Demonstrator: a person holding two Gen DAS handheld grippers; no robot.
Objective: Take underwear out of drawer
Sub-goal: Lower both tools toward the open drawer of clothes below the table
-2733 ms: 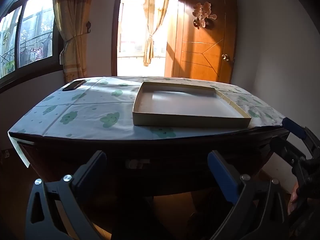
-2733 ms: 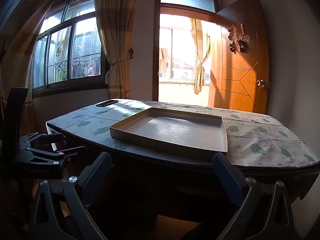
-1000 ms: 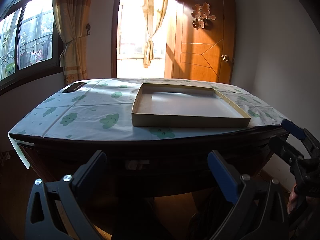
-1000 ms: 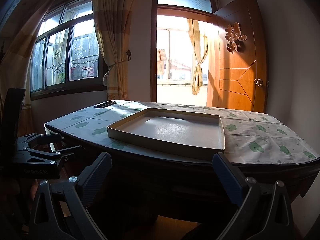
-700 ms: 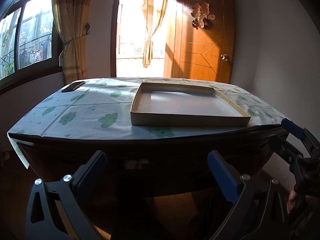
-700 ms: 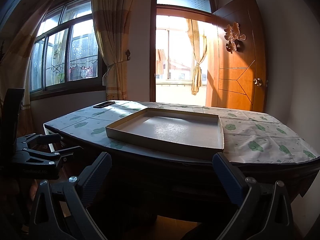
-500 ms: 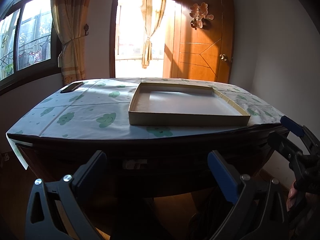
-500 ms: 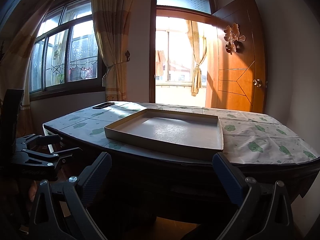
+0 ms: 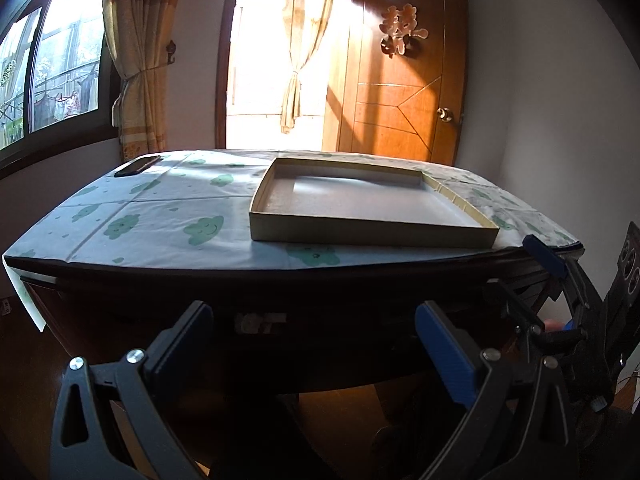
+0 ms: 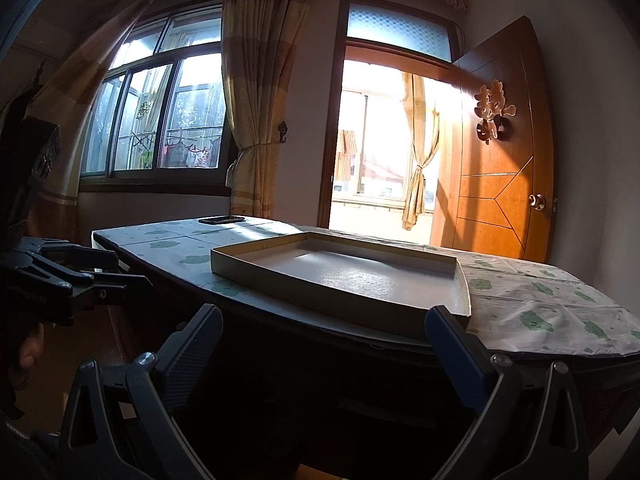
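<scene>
Moved in closer to the desk (image 9: pixel 168 220) since 2.7 s ago, with both views now nearer its front edge and the shallow cardboard tray (image 9: pixel 400 236) looming larger. Left hand-held gripper (image 9: pixel 316 344) and right hand-held gripper (image 10: pixel 324 344) both spread wide with nothing between the blue pads, low before the dark front edge; tray on the green-patterned cloth toward the right front corner, dark phone (image 9: pixel 137 165) at the far left corner. Cannot tell where the drawer or the underwear is; dark recess under the front edge too shadowed to read.
</scene>
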